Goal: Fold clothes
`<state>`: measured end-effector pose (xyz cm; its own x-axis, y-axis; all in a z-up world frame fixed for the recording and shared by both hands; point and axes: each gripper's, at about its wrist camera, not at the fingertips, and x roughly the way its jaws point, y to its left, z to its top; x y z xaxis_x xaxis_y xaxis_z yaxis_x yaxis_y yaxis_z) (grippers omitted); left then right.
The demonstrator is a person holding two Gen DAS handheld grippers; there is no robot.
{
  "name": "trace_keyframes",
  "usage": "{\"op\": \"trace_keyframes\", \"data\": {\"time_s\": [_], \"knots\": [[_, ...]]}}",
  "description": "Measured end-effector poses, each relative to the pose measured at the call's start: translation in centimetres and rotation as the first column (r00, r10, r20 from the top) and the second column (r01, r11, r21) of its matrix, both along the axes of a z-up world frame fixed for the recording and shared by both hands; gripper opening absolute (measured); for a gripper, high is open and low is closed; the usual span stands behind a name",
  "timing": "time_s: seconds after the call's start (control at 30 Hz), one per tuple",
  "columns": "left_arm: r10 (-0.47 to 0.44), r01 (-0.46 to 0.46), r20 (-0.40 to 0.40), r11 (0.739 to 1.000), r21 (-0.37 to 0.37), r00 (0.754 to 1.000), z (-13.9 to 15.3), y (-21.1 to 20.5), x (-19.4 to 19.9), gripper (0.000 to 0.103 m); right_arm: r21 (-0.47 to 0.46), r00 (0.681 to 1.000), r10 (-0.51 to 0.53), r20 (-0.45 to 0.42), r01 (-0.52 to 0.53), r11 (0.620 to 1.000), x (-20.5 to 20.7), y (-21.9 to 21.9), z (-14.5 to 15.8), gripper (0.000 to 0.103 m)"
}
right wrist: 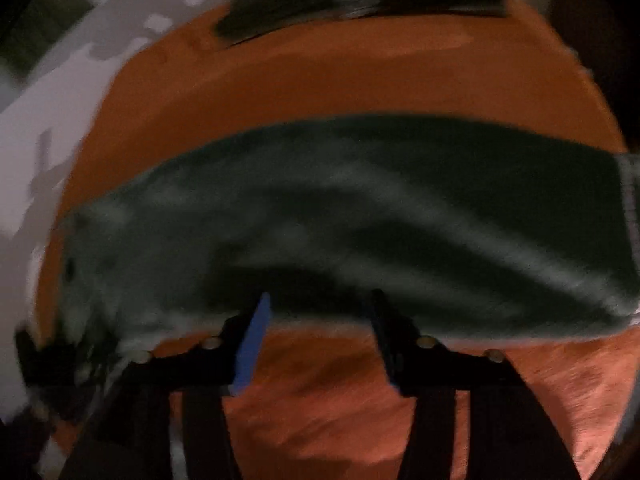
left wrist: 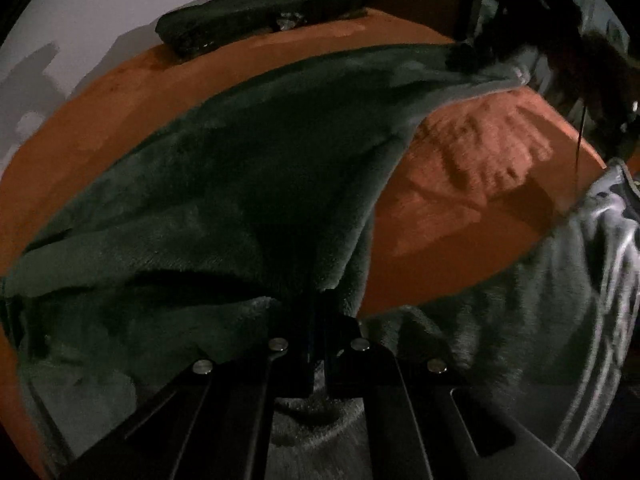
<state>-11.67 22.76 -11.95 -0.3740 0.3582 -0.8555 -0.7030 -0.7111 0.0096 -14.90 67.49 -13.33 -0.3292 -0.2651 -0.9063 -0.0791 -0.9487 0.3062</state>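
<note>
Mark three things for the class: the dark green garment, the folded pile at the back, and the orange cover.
garment [right wrist: 360, 200]: right wrist view, middle of the long spread panel.
pile [left wrist: 256, 16]: left wrist view, top face.
cover [left wrist: 460, 200]: left wrist view, bare wrinkled patch right of the garment.

Left gripper [left wrist: 318, 312] fingers pinched together and angled downward, right gripper [right wrist: 320, 320] fingers spread apart, empty between
</note>
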Motion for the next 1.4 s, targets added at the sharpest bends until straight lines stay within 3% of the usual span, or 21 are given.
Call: {"op": "trace_keyframes", "data": {"time_s": [0.1, 0.2, 0.27, 0.33, 0.4, 0.57, 0.6, 0.73, 0.77, 0.87, 0.93, 0.97, 1.0, 1.03, 1.17, 1.2, 1.23, 1.27, 1.33, 1.37, 1.4], "knots": [[-0.012, 0.011, 0.017, 0.997, 0.081, 1.000, 1.2, -1.2, -0.4, 0.003, -0.054, 0.986, 0.131, 0.101, -0.126, 0.990, 0.8, -4.9, -2.5, 0.059], [-0.024, 0.020, 0.034, 0.993, 0.116, 0.999, 1.3, -2.0, 0.0, 0.003, -0.063, 0.971, 0.199, 0.131, -0.193, 0.979, -0.5, -7.3, -4.3, 0.059], [-0.029, 0.024, 0.044, 0.992, 0.125, 0.999, 1.2, -2.5, 0.3, 0.003, 0.010, 0.980, 0.159, 0.118, -0.162, 0.987, -1.9, -6.9, -4.3, 0.059], [-0.024, 0.019, 0.061, 0.996, 0.093, 0.998, 0.1, -2.8, 1.0, 0.003, 0.108, 0.997, 0.039, 0.069, -0.046, 0.993, -3.2, -4.9, -3.4, 0.059], [-0.027, 0.024, 0.070, 0.998, 0.051, 0.997, -0.9, -2.8, 1.4, 0.003, 0.069, 0.997, -0.065, 0.038, 0.062, 0.996, -4.1, -2.4, -2.7, 0.059], [0.005, -0.011, 0.074, 0.996, 0.088, 0.997, 0.9, -4.4, 2.0, 0.005, 0.013, 0.988, -0.036, 0.153, 0.035, 0.999, -3.9, -3.0, -3.3, 0.059], [0.043, -0.052, 0.088, 0.993, 0.110, 0.995, 1.5, -5.3, 1.7, 0.007, 0.009, 0.988, -0.026, 0.154, 0.025, 1.000, -3.1, -3.5, -3.1, 0.059], [0.223, -0.243, 0.123, 0.952, 0.187, 0.967, 3.6, -10.3, 0.3, 0.039, -0.033, 0.995, 0.003, 0.104, 0.001, 0.999, -0.1, -4.8, -2.0, 0.059], [0.295, -0.318, 0.135, 0.927, 0.201, 0.946, 3.9, -12.3, -0.3, 0.046, -0.032, 0.997, -0.002, 0.075, 0.004, 0.999, 0.1, -4.8, -1.8, 0.059], [0.486, -0.513, 0.170, 0.831, 0.213, 0.857, 4.5, -18.1, -1.8, 0.050, 0.013, 0.999, -0.009, 0.034, 0.008, 1.000, 0.1, -5.9, -2.6, 0.066], [0.629, -0.655, 0.190, 0.742, 0.142, 0.754, 4.5, -22.9, -2.3, 0.050, 0.083, 0.999, -0.015, 0.041, 0.011, 0.997, -3.6, -5.2, -4.1, 0.072], [0.682, -0.705, 0.192, 0.703, 0.094, 0.706, 4.4, -25.0, -1.9, 0.050, 0.108, 0.995, -0.034, 0.096, 0.024, 0.994, -3.8, -5.0, -5.1, 0.075], [0.760, -0.777, 0.182, 0.629, 0.036, 0.624, 4.5, -28.3, -0.7, 0.050, 0.134, 0.987, -0.056, 0.152, 0.036, 0.990, -4.0, -4.7, -6.2, 0.075], [0.795, -0.811, 0.181, 0.584, 0.030, 0.579, 4.7, -30.4, 0.6, 0.050, 0.160, 0.975, -0.079, 0.207, 0.046, 0.986, -4.2, -4.5, -7.3, 0.075], [0.876, -0.918, 0.284, 0.395, 0.037, 0.389, 4.1, -39.0, 6.5, 0.055, 0.032, 0.998, -0.058, 0.003, 0.058, 0.998, -0.3, -5.0, -1.9, 0.075], [0.884, -0.939, 0.330, 0.342, 0.026, 0.331, 3.5, -40.7, 7.6, 0.055, 0.045, 0.997, -0.046, -0.066, 0.049, 0.998, 1.5, -5.1, -0.1, 0.075], [0.873, -0.953, 0.390, 0.301, 0.043, 0.294, 3.0, -41.7, 8.3, 0.055, 0.062, 0.990, -0.032, -0.135, 0.040, 0.997, 3.3, -5.2, 1.8, 0.075], [0.854, -0.960, 0.442, 0.271, 0.071, 0.274, 2.6, -42.2, 8.7, 0.055, 0.080, 0.983, -0.018, -0.180, 0.033, 0.996, 4.8, -5.5, 2.9, 0.075], [0.795, -0.963, 0.543, 0.235, 0.135, 0.270, 2.0, -42.0, 8.7, 0.055, 0.138, 0.951, 0.001, -0.310, 0.044, 0.989, 8.5, -4.6, 6.6, 0.075], [0.784, -0.960, 0.554, 0.240, 0.144, 0.279, 1.9, -41.6, 8.4, 0.055, 0.136, 0.937, -0.002, -0.349, 0.053, 0.989, 9.2, -3.6, 8.0, 0.075], [0.774, -0.952, 0.555, 0.273, 0.140, 0.303, 1.7, -40.6, 7.4, 0.055, 0.077, 0.927, -0.032, -0.375, 0.066, 0.995, 10.3, -2.6, 9.3, 0.075]]}}
